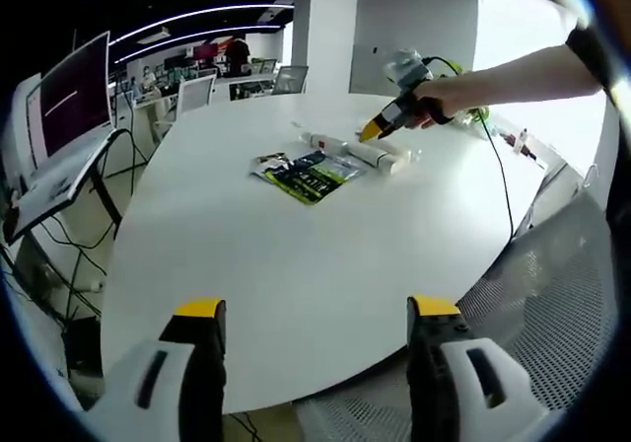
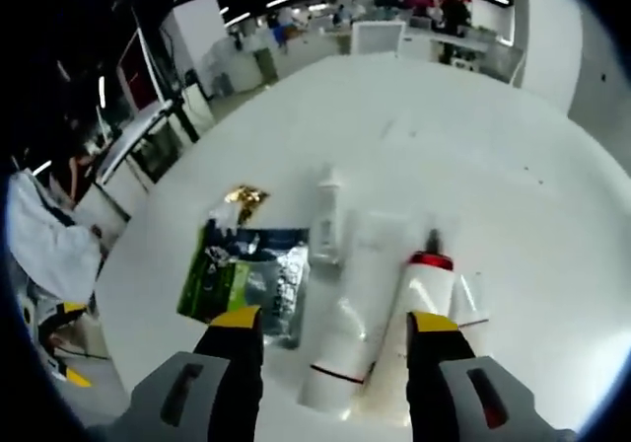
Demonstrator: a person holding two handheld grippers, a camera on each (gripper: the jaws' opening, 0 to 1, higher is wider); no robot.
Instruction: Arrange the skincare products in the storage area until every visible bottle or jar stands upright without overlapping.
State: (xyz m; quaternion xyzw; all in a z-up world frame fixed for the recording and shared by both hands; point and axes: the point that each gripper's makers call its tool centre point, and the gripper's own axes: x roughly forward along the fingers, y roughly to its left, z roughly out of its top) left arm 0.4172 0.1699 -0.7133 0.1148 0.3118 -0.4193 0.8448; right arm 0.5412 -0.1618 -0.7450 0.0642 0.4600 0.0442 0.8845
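Several white skincare tubes and bottles lie flat on the round white table (image 1: 296, 264). In the right gripper view a long white tube (image 2: 345, 294) lies between my jaws, a white bottle with a red band (image 2: 426, 289) beside it, and a slim pump bottle (image 2: 327, 215) farther off. My right gripper (image 2: 335, 324) hovers open just over them, holding nothing. The left gripper view places the same cluster (image 1: 367, 151) far across the table, with the right gripper (image 1: 380, 126) held over it by an arm. My left gripper (image 1: 315, 312) stands open at the near table edge.
Green and silver sachets (image 2: 246, 274) (image 1: 311, 173) lie left of the bottles, with a gold sachet (image 2: 245, 197) beyond. A mesh chair (image 1: 552, 314) stands at the near right. A monitor on a stand (image 1: 74, 97) is at left. A cable (image 1: 503, 166) crosses the table's right side.
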